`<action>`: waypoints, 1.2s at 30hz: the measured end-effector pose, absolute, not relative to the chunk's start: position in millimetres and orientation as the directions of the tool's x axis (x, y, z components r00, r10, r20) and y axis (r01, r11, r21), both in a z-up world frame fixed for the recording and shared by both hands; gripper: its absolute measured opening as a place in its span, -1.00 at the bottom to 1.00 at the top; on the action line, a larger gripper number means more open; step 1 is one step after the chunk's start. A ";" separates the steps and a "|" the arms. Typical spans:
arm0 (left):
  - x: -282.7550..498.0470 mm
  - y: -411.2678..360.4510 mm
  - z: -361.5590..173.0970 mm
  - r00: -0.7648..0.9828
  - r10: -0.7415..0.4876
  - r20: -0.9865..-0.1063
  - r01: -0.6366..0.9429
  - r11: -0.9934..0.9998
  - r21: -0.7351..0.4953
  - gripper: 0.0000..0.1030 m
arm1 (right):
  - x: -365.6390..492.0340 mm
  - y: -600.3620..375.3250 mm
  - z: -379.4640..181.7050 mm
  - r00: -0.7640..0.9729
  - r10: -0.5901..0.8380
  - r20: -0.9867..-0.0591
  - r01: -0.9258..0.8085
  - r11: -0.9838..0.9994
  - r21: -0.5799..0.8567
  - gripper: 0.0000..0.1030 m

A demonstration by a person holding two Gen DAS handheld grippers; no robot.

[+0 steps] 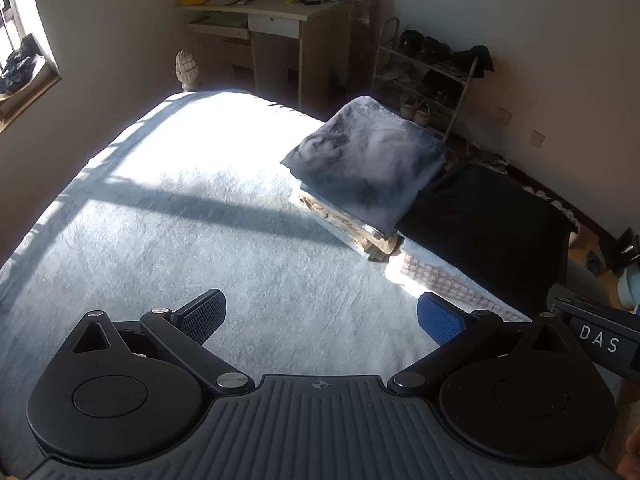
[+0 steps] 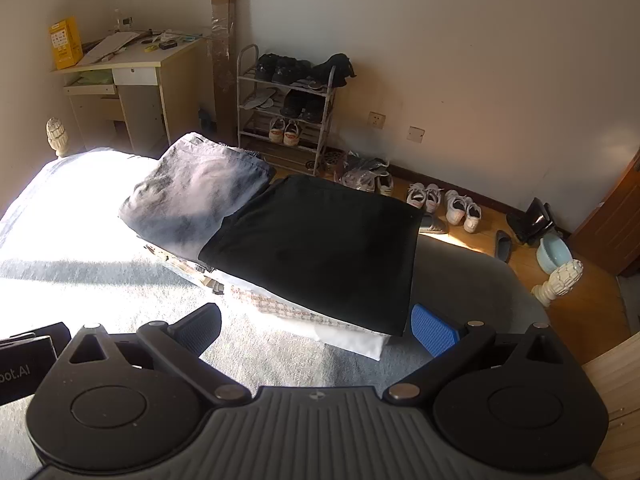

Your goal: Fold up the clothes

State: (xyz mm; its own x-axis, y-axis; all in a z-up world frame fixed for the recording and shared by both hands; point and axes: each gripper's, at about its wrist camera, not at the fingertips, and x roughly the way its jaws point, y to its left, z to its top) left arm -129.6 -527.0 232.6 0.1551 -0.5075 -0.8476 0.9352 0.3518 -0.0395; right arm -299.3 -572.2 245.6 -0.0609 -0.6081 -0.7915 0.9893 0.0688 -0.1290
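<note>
Two stacks of folded clothes lie on the right side of the bed. A grey-blue folded garment (image 1: 368,160) (image 2: 196,196) tops the far stack. A black folded garment (image 1: 480,220) (image 2: 320,248) tops the near stack, over a checked piece (image 2: 288,308) and a white one (image 2: 352,340). My left gripper (image 1: 320,320) is open above bare bedsheet, left of the stacks. My right gripper (image 2: 316,332) is open, held just before the near stack's front edge, its fingers empty.
The light blue bedsheet (image 1: 180,220) is brightly sunlit at the far left. A desk (image 2: 132,76) and a shoe rack (image 2: 288,108) stand against the far wall. Shoes (image 2: 440,204), a bowl (image 2: 554,254) and a bedpost (image 2: 562,280) are on the right.
</note>
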 end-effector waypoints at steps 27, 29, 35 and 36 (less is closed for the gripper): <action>-134.4 -529.7 225.6 0.145 -0.483 -0.863 0.936 0.351 -0.040 1.00 | -298.9 -572.8 238.6 -0.065 -0.590 -0.805 0.988 0.077 -0.136 1.00; -134.1 -529.6 225.8 0.145 -0.483 -0.863 0.935 0.351 -0.039 1.00 | -299.0 -572.6 238.6 -0.064 -0.590 -0.805 0.988 0.077 -0.135 1.00; -134.5 -529.6 226.1 0.146 -0.484 -0.863 0.936 0.351 -0.039 1.00 | -299.1 -571.3 238.7 -0.063 -0.591 -0.804 0.988 0.077 -0.135 1.00; -134.3 -529.8 225.8 0.146 -0.484 -0.863 0.936 0.351 -0.039 1.00 | -299.1 -570.9 238.8 -0.064 -0.591 -0.804 0.988 0.077 -0.135 1.00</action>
State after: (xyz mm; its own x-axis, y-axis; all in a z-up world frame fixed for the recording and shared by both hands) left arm -134.3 -529.8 225.8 0.1457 -0.4836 -0.8631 0.9356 0.3509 -0.0388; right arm -299.1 -570.9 238.8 -0.0636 -0.5912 -0.8040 0.9879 0.0771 -0.1348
